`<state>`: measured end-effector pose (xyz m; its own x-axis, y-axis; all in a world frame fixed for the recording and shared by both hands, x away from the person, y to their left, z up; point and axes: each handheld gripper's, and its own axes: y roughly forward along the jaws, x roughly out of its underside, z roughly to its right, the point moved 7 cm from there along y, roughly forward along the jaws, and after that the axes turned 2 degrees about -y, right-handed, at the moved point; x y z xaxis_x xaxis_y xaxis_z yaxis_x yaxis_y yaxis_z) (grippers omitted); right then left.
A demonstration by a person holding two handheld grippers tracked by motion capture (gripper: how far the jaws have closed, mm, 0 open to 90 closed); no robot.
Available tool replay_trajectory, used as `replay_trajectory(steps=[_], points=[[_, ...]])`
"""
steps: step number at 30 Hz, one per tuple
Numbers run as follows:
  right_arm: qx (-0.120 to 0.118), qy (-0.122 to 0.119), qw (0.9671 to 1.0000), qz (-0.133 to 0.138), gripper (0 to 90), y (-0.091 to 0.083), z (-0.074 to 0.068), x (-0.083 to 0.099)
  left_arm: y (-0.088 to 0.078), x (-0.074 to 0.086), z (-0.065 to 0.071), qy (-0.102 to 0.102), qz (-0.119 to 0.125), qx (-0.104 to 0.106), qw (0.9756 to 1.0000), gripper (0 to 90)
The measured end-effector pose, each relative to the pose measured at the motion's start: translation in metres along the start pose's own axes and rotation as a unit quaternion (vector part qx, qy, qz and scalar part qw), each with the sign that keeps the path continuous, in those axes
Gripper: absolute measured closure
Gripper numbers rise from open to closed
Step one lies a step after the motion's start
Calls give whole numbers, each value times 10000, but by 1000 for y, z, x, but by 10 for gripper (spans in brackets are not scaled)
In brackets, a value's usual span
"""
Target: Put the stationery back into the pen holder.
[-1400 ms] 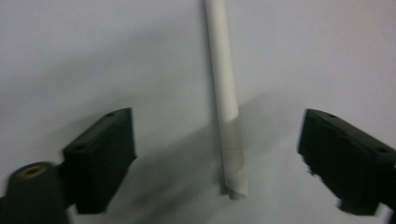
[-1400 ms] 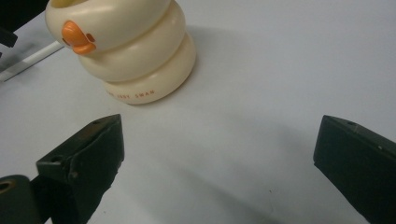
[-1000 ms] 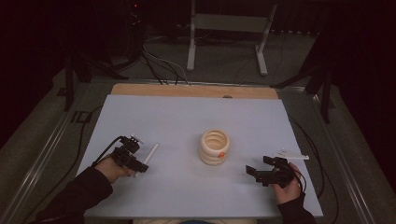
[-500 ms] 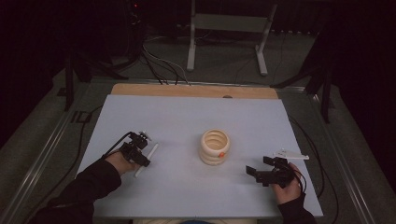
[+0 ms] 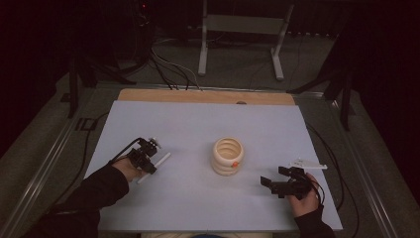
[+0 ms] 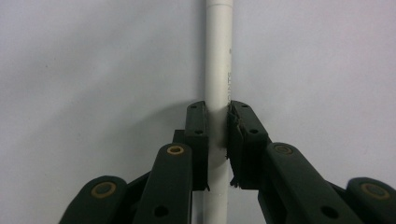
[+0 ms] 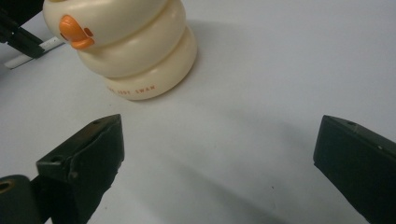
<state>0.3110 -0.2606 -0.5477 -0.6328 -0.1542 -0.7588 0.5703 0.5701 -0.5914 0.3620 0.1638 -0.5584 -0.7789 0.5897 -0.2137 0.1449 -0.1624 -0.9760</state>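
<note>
A cream ringed holder (image 5: 228, 156) with an orange duck bill (image 7: 74, 31) stands mid-table, hollow at the top. A white pen (image 5: 154, 167) lies on the pale blue table (image 5: 198, 124) to the holder's left. My left gripper (image 5: 146, 161) is shut on the white pen (image 6: 218, 70), its jaws pressed against the barrel's two sides near the middle. My right gripper (image 5: 270, 184) rests low at the front right, open, with bare table between its widely spread jaws (image 7: 219, 154); the cream holder (image 7: 126, 46) sits just ahead of it to the left.
A small white flat piece (image 5: 308, 164) lies just behind the right hand. A wooden strip (image 5: 203, 96) edges the table's far side. Cables (image 5: 327, 148) trail along both table sides. A metal stand (image 5: 242, 29) is on the floor beyond.
The left hand moved a little forward and right to the pen, and its jaws have come together on the barrel. The right gripper stayed put.
</note>
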Motion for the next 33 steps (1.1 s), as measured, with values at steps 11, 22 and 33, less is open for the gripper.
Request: replay_trajectory(steps=[11,22,33], points=[[-15,-38,10000,20,17,0,-1,-1,-21,-8,4,145,605,399,9973,798],[-25,-38,10000,23,17,0,-1,-1,-47,-22,13,220,1495,838,9850,797],[-47,-33,10000,29,16,-1,-2,-1,-70,-40,32,339,2170,1213,9680,797]])
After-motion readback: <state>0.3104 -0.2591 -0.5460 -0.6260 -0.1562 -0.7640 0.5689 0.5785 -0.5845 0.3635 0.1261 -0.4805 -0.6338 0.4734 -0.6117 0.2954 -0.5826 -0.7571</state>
